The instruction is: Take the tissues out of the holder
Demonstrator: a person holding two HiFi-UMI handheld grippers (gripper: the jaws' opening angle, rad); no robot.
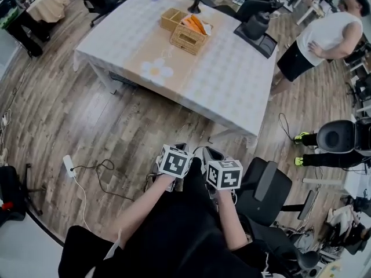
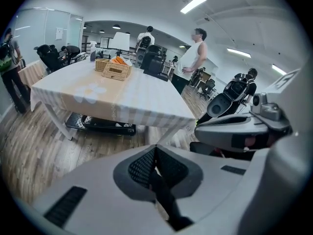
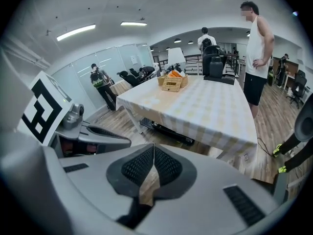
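Observation:
A wicker tissue holder with a slot in its front stands at the far middle of the checked table. It also shows in the left gripper view and the right gripper view. Something orange lies right behind it. Both grippers are held low over the wooden floor, well short of the table's near edge. My left gripper is shut with nothing between its pads. My right gripper sits beside it, also shut and empty.
A second wicker basket stands behind the holder, near a lamp base. A person in a white top stands at the table's right. A black office chair is close at my right; a power strip and cable lie on the floor at left.

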